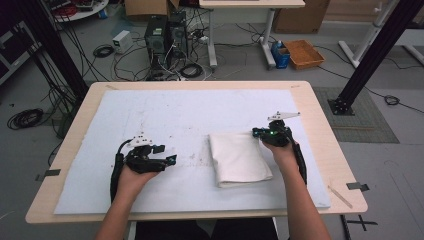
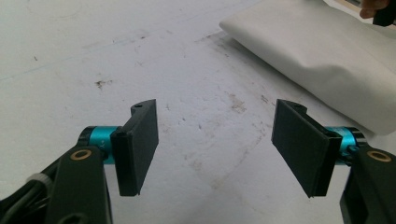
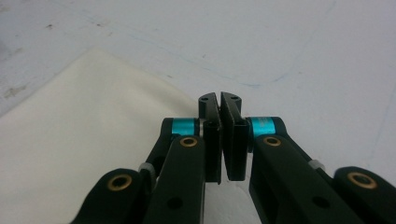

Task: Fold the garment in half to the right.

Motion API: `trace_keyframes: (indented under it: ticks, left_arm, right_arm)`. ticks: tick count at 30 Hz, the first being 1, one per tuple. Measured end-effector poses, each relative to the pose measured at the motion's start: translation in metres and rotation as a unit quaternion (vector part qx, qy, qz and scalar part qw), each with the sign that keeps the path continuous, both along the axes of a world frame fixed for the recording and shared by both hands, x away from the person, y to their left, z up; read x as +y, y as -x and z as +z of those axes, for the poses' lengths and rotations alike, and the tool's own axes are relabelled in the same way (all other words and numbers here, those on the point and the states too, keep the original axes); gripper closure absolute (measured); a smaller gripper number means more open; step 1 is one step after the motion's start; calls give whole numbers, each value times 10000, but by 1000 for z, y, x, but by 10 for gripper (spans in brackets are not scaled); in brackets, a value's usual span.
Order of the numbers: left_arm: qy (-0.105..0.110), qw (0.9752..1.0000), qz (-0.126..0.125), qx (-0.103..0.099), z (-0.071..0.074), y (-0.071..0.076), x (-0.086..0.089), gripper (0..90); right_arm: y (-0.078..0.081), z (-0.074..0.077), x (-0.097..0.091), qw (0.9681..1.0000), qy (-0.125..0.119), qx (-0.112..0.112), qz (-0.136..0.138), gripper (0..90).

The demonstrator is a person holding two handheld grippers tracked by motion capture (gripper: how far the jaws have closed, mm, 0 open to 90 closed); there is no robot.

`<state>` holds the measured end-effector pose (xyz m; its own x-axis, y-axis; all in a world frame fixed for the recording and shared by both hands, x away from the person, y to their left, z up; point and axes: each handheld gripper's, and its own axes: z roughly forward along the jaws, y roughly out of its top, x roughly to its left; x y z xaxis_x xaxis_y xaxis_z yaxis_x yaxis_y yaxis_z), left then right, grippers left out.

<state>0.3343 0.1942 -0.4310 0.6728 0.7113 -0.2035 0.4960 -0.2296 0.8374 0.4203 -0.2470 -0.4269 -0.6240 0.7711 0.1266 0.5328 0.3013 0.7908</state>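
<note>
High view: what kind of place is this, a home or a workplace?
Most likely a lab or workshop set up for recording, not a home. Computer towers stand on the bare floor among loose cables, cardboard boxes sit behind, and black metal frame posts flank the table.

the high view looks forward and down from above the person's side onto the pale wooden counter [image 1: 320,107]. each gripper view rides low and close over its white mat, sharing with it the folded cream cloth [image 1: 239,159] [image 2: 322,56] [image 3: 79,140].
</note>
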Motion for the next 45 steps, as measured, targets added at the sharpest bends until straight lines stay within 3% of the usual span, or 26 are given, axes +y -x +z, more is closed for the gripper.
trace_keyframes:
  ticks: [4, 5, 6, 7, 9, 10, 11, 12, 15, 19, 22, 32, 36, 38, 45]
  left_arm:
    - [0, 10000, 11, 6, 0, 0, 0, 318]
    - [2, 10000, 12, 5, 0, 0, 0, 318]
    - [0, 10000, 13, 25, -1, -1, 0, 318]
    - [-2, 10000, 24, 24, -1, -1, 1, 318]
    - [6, 10000, 46, 38, -2, -2, 1, 318]
    - [-4, 10000, 45, 35, -1, -2, 1, 318]
    - [9, 10000, 57, 20, -1, -3, 1, 318]
    - [16, 10000, 71, 18, -1, -2, 2, 318]
    - [44, 9999, 122, 9, 0, -2, 4, 318]
    - [54, 9999, 125, 3, 0, -2, 4, 318]
    - [36, 9999, 140, 26, -1, -3, 4, 318]
    - [-23, 9999, 134, 45, -2, -4, 3, 318]
    - [-42, 9999, 103, 51, -2, -3, 1, 318]
    - [-62, 9999, 91, 35, -2, -3, 2, 318]
    - [9, 9999, 123, 0, -1, -4, 5, 314]
  right_arm:
    - [-1, -7, 2, 9994, 290, 124, -141, 832]
    - [1, -6, 3, 9993, 324, 66, -155, 774]
    - [8, 3, 3, 9996, 200, -167, -108, 677]
    - [13, 8, 5, 9996, 159, -216, -89, 630]
    - [25, 18, 12, 9993, 79, -368, 81, 510]
    - [31, 21, 18, 9989, 28, -393, 250, 476]
    - [31, 21, 18, 9989, 28, -393, 250, 476]
    - [47, 25, 32, 9974, 73, -488, 528, 407]
    - [65, 23, 52, 9942, 117, -569, 909, 382]
    - [83, 15, 74, 9915, 132, -521, 1182, 368]
    - [91, 8, 88, 9896, 476, -531, 1247, 369]
    - [98, -10, 103, 9847, 1032, -554, 1289, 376]
    - [100, -12, 104, 9847, 1047, -598, 1259, 378]
    - [100, -9, 102, 9853, 1005, -515, 1283, 360]
    - [93, 19, 58, 9926, 506, -629, 908, 302]
